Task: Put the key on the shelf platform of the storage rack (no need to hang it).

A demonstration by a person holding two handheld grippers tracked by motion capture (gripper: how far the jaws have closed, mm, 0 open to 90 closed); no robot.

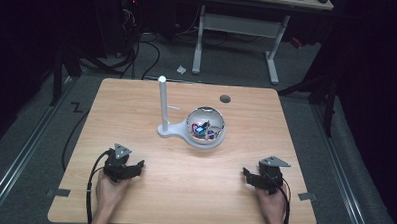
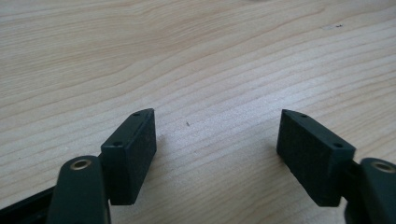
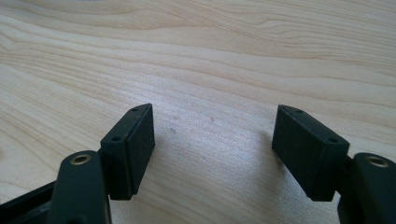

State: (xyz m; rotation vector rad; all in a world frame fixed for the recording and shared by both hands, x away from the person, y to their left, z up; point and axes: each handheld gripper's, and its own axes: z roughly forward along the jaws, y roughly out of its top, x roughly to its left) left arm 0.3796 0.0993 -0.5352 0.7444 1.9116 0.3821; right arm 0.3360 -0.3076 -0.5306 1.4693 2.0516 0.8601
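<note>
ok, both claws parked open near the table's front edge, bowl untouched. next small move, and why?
Probably bring one claw, say the right claw, forward toward the bowl at mid-table. Both it and the left claw rest low over bare table with jaws wide and nothing between them, well short of the bowl. The bowl holds small colourful items and stands beside a white post, so approach from the post-free side.

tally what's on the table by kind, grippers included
Grippers: 2, left gripper and right gripper, both open and empty
White stand with upright post: 1
Bowl of small colourful items, too small to count: 1
Total: 4
</note>
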